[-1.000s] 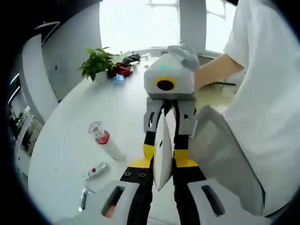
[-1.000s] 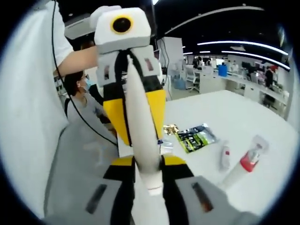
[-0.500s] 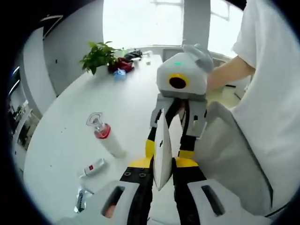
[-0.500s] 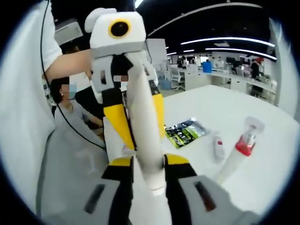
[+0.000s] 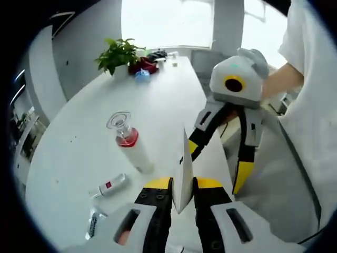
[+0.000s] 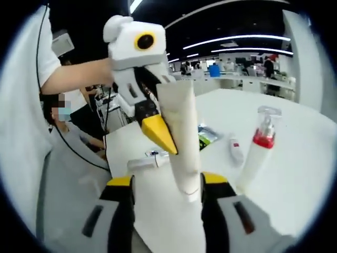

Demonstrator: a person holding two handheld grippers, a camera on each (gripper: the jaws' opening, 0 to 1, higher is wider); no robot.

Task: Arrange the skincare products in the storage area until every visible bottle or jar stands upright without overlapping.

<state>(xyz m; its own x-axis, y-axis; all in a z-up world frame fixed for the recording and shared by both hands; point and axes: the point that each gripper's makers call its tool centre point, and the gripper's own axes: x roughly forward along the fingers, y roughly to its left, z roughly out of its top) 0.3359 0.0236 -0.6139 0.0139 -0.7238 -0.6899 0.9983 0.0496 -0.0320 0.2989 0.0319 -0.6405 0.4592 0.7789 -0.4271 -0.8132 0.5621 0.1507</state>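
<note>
Two grippers meet over a white tube (image 5: 182,171) above a white table (image 5: 79,158). In the left gripper view, going left to right: a small tube with a red label (image 5: 109,185) lies flat, a pump bottle with a red collar (image 5: 130,147) lies tipped over, then the left gripper (image 5: 181,192) stays clamped edge-on around the white tube. To its right, the right gripper (image 5: 221,158) has come off the tube since a moment ago; its yellow-tipped jaws now stand spread apart and clear of it. In the right gripper view, the tube (image 6: 181,142) rises between the parted jaws, with the pump bottle (image 6: 255,153) near on the right. The handover looks finished: the left gripper alone carries the tube, which has yet to be stood upright, as do the two products lying on the table.
</note>
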